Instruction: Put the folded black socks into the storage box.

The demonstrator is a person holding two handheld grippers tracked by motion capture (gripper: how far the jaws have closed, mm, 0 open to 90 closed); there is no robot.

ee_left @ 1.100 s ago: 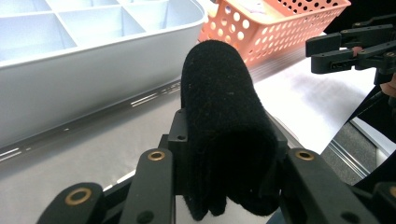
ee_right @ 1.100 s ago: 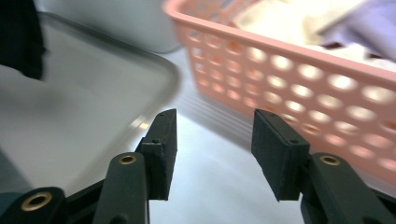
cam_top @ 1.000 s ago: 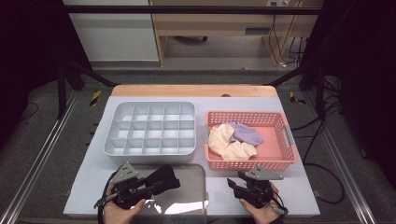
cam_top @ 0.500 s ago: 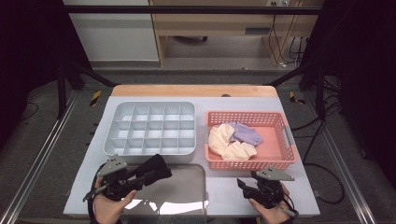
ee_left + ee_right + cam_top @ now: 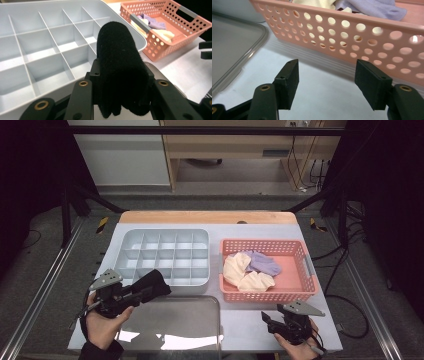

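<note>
A rolled black cloth [image 5: 154, 283] sits between the jaws of my left gripper [image 5: 148, 287], which is shut on it and held above the table's front left. In the left gripper view the black cloth [image 5: 119, 65] hangs over the near corner of the grey divided tray [image 5: 32, 62]. My right gripper [image 5: 269, 321] stands open near the front edge, just before the pink basket [image 5: 265, 295]. Its jaws have just been opening, and nothing lies between the right gripper [image 5: 327, 75] pads.
The grey divided tray [image 5: 165, 232] has several bare compartments. The pink basket [image 5: 362, 32] holds cream cloths [image 5: 241, 271] and a purple cloth [image 5: 263, 263]. A shiny grey flat lid [image 5: 175, 317] lies at the front middle. White table surface [image 5: 317, 100] lies under the right gripper.
My left gripper has risen and moved left with the black cloth. The right gripper has drifted right along the front edge and its jaws stand wider.
</note>
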